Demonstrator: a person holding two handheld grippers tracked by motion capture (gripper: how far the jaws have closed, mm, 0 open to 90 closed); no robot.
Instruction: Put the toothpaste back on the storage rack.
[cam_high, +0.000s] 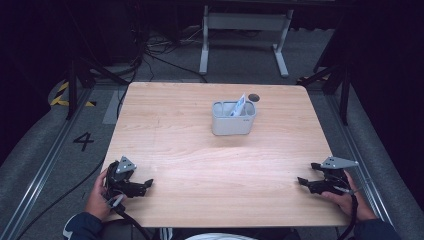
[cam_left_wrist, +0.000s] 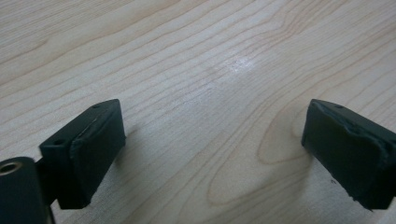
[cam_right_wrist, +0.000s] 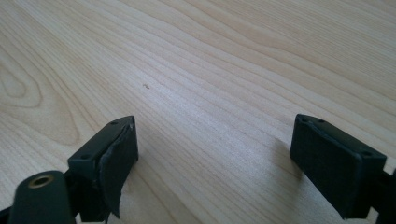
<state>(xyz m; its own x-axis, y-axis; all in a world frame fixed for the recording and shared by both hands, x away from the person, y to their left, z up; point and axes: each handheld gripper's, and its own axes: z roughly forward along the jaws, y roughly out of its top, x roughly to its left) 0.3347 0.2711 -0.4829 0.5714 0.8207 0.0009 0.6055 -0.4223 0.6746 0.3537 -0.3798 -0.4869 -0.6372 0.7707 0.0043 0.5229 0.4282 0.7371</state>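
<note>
A grey rectangular holder (cam_high: 233, 118) stands upright in the far middle of the wooden table (cam_high: 175, 135), with a white packet (cam_high: 239, 106) leaning out of its right half. My left gripper (cam_high: 146, 186) rests at the near left corner, held by a hand, jaws wide apart with bare wood between them (cam_left_wrist: 212, 149). At the near right edge my right gripper (cam_high: 306, 176) points toward the middle, and its jaws also stand wide over bare table (cam_right_wrist: 215, 154). Both grippers are far from the holder.
A small dark round mark (cam_high: 254, 97) lies just behind the holder. White table legs (cam_high: 244, 35), cables and black stands sit on the floor beyond the far edge. A floor marking "4" (cam_high: 83, 141) is left of the table.
</note>
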